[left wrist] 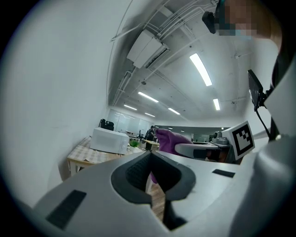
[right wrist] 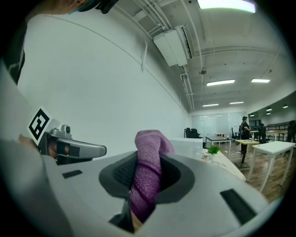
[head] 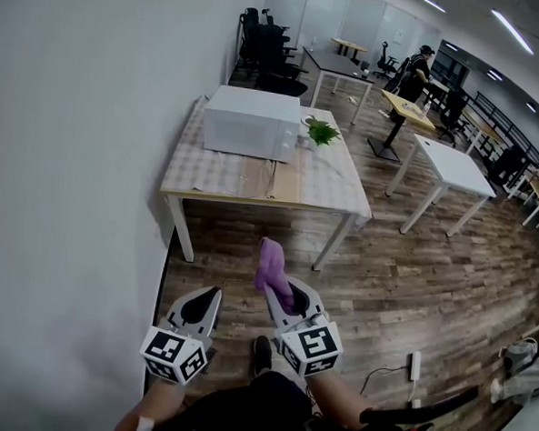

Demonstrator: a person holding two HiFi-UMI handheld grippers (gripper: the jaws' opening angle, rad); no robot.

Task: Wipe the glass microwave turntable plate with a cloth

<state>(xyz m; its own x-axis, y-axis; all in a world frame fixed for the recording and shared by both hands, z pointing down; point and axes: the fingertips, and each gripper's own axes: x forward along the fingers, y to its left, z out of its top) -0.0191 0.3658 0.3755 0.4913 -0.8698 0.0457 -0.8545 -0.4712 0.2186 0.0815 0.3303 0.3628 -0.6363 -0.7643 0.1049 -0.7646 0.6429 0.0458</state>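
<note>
1. While you stand back from the table (head: 253,184), the plate shows in no view. It is probably inside the microwave (head: 254,123), which looks closed, but that can't be confirmed.
2. Your right gripper (head: 287,298) is clamped on the cloth (head: 271,267). The cloth's free end sticks up out of the jaws, toward the top of the frame.
3. Your left gripper (head: 212,294) has its jaws together with nothing between them. The purple seen past it in the left gripper view is the cloth held by the other gripper.
4. Key relation: the microwave lies straight up-frame from both grippers and well apart from them, with bare floor and the table's near edge between.
   - Its long axis runs left to right across the frame.
   - It sits toward the table's far left part, near the wall (head: 73,152).
   - Both grippers are about equally far from it, with the left one slightly more in line.
   - The left one is free, so it likely takes the door while the right keeps the cloth.
5. Room to move:
   - The wall runs close along the left of the frame, so there is little swing room on that side.
   - There is open floor to the right.
   - The plant (head: 322,131) stands just beside the microwave's right end, so watch it when reaching in.
   - A power strip (head: 414,366) lies on the floor at lower right, off your path.
</note>
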